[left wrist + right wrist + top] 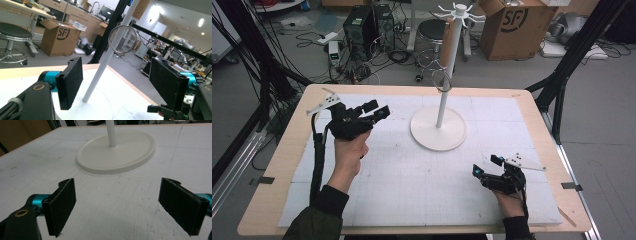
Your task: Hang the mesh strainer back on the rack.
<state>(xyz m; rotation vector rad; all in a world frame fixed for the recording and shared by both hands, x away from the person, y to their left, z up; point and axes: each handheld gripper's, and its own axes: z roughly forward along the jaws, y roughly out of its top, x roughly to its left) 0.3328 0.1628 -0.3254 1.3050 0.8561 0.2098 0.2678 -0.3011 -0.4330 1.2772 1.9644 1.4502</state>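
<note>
1. The left gripper [379, 111], black with teal-tipped jaws, hangs over the far left part of the desk [272, 165], a pale wooden top covered by a white gridded foam mat [412, 175]. Its jaws stand spread wide and hold nothing; in the left gripper view they [120, 85] frame the stand's pole.

2. Right of it, near the far edge at the middle of the desk, stands the white hanger stand with a round flat base [438, 129] and a thin upright pole. A round metal-rimmed ring with a tan wooden handle [443, 79] hangs from one of the hooks at the pole's top, its loop resting against the pole [122, 39].

3. The right gripper [486, 166], of the same make, sits low near the desk's near right corner, well apart from the stand. Its jaws [125, 205] are also spread, with bare mat between them and the base [117, 152] ahead.

4. Judged from this, the work seems at its very start: the ring hangs untouched on the stand, neither tool grasps anything, and the left gripper appears to be aiming at it. Reaching, closing on the ring and lifting it off the hook all look left to do.
</note>
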